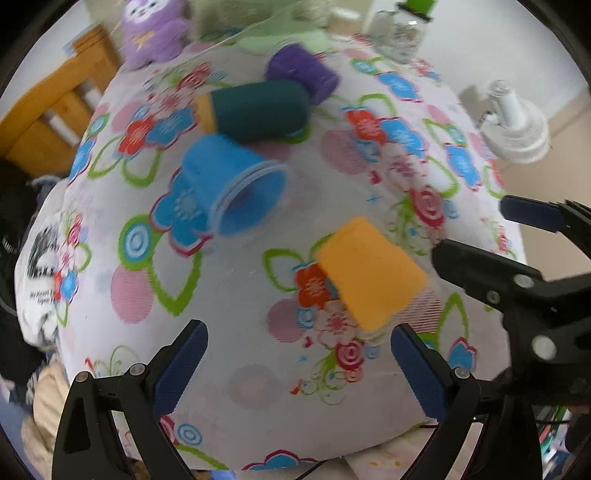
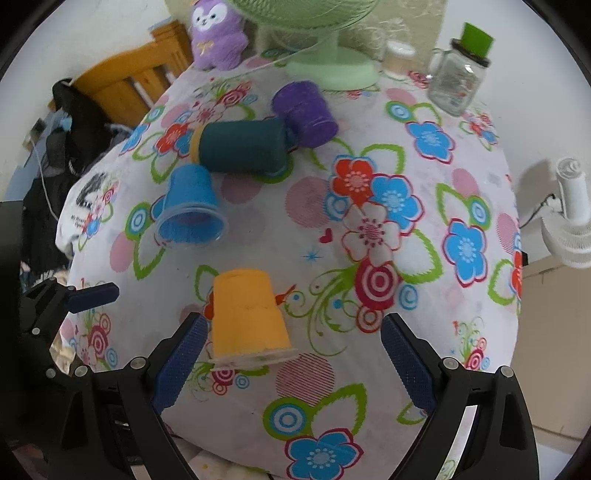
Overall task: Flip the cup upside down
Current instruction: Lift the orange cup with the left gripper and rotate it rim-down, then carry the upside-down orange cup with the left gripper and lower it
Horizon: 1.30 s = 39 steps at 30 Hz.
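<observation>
An orange cup (image 2: 248,317) stands upside down, rim on the flowered tablecloth (image 2: 369,155); it also shows in the left wrist view (image 1: 369,273). A blue cup (image 2: 192,205) lies on its side with its mouth toward me, also in the left wrist view (image 1: 236,188). A dark teal cup (image 2: 242,146) and a purple cup (image 2: 304,110) lie on their sides behind it. My right gripper (image 2: 293,360) is open and empty, its left finger close beside the orange cup. My left gripper (image 1: 299,365) is open and empty, just short of the orange cup.
A green fan base (image 2: 332,70), a purple plush toy (image 2: 218,33), a glass jar with a green lid (image 2: 458,77) and a small white jar (image 2: 397,57) stand at the back. A white fan (image 2: 572,221) sits off the right edge. A wooden bed frame (image 2: 125,85) is at left.
</observation>
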Available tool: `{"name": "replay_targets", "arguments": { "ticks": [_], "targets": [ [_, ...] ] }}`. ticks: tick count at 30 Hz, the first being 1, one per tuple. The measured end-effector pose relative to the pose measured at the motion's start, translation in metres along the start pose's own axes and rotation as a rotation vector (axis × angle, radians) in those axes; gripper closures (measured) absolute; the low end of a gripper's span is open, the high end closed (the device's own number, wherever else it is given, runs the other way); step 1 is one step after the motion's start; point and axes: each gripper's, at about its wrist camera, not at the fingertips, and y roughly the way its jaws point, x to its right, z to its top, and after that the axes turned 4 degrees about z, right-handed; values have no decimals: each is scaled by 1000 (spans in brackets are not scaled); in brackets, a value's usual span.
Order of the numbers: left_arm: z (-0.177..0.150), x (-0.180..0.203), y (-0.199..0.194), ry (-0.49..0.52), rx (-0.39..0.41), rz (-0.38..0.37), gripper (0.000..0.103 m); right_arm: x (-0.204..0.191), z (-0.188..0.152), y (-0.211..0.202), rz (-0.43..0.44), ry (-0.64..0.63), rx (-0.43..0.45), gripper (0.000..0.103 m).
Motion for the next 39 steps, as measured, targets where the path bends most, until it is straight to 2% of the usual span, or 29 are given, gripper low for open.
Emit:
{"name": "replay_targets", "arguments": {
  "ticks": [9, 23, 30, 35, 39],
  "targets": [
    [1, -29, 18, -78, -32, 4, 2, -20, 16, 35, 11, -52, -102, 7],
    [2, -49, 45, -90, -107, 53, 2, -29, 30, 90, 30, -83, -273, 7],
    [7, -44, 57, -60, -126, 65, 2, -27, 34, 108, 31, -66, -335, 18],
    [12, -37, 66, -33, -141, 71, 2, -25, 36, 118, 31, -58, -371, 22],
    [13, -36, 73, -25, -151, 69, 2, -34, 37, 128, 36, -48, -400, 30]
  ]
}}
